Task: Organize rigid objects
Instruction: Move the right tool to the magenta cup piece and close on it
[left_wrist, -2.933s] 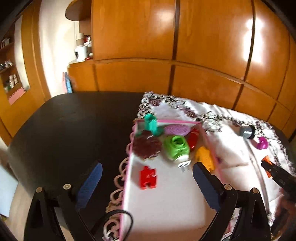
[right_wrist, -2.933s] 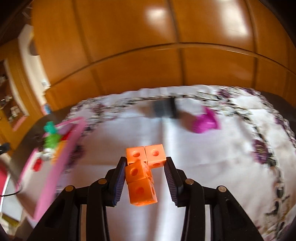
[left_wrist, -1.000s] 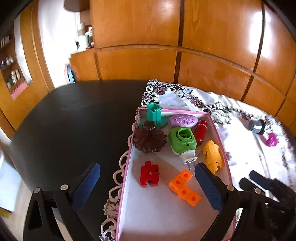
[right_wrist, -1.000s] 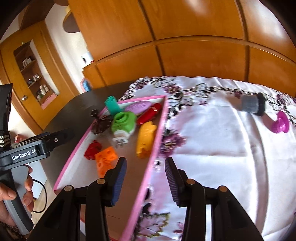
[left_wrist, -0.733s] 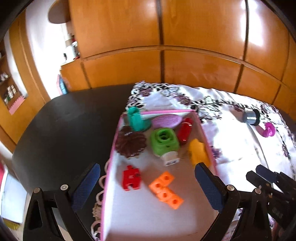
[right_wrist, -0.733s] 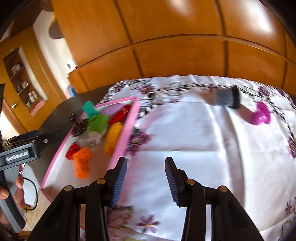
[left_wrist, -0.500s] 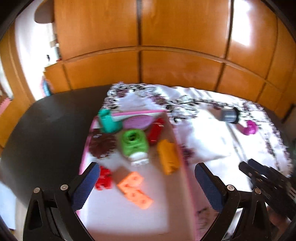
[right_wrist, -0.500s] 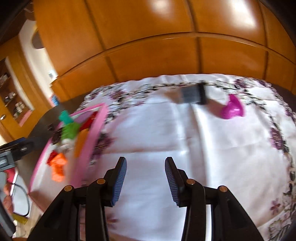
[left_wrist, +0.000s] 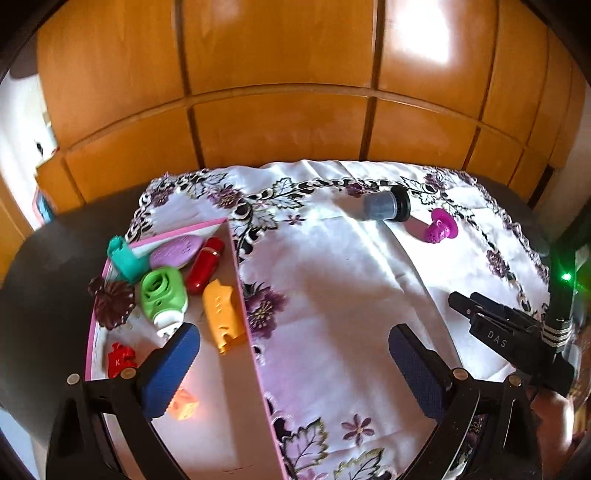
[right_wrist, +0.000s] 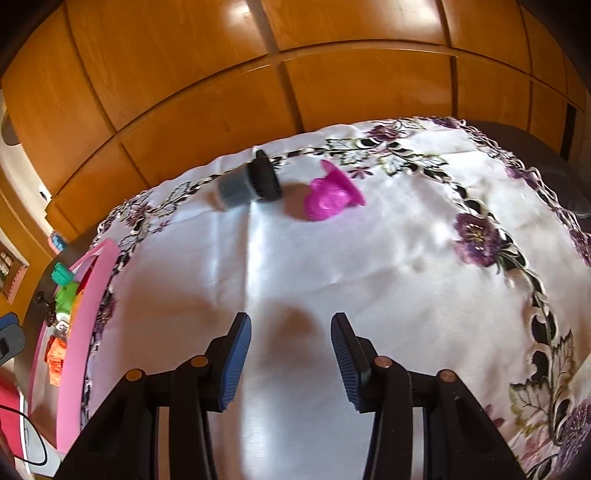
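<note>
Showing yellow piece (left_wrist: 222, 315) in pink tray (left_wrist: 242, 295): left view only | both fingers spread, empty

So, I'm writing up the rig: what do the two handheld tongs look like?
Both match. The left tongs and right tongs have black angular frames, brass-coloured rivets and blue ribbed pads. Seen from the left camera, the right unit's black body bears white letters "DAS" and white stripes.
</note>
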